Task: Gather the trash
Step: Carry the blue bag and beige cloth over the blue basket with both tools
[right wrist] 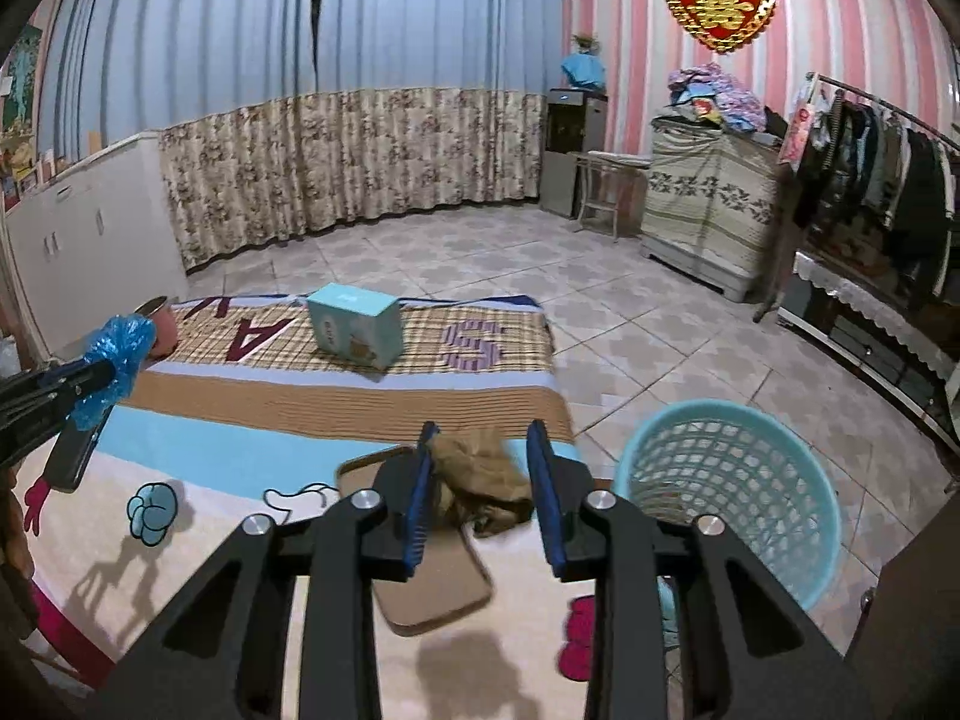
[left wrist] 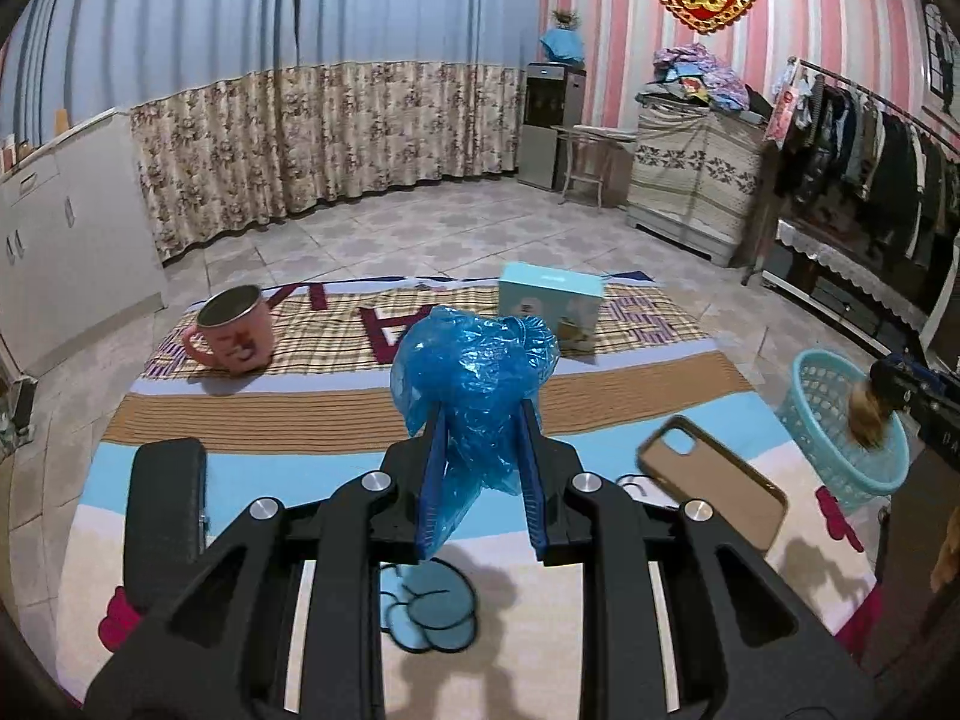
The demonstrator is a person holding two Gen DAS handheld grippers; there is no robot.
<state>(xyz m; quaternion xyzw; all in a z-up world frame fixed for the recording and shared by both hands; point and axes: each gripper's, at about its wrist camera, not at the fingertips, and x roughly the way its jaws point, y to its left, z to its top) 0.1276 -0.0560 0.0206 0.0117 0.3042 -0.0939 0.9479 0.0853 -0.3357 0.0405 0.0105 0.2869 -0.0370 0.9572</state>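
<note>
A crumpled blue plastic bag [left wrist: 474, 354] bulges out between the blue pads of my left gripper [left wrist: 480, 411], which is shut on it above the cartoon mat. From the right wrist, the same bag [right wrist: 117, 348] shows at the far left. My right gripper [right wrist: 483, 432] is shut on a wad of brown paper [right wrist: 480, 468], held above the mat just left of the light blue mesh basket [right wrist: 732, 480]. In the left wrist view the wad [left wrist: 867, 414] hangs at the basket's [left wrist: 840, 420] rim.
On the mat [left wrist: 600, 384] stand a pink mug [left wrist: 234, 330] at the far left and a pale blue box [left wrist: 549, 306] at the back. A brown phone case [left wrist: 714, 480] and a black case [left wrist: 168, 498] lie nearer. Tiled floor, a clothes rack and cabinets surround the mat.
</note>
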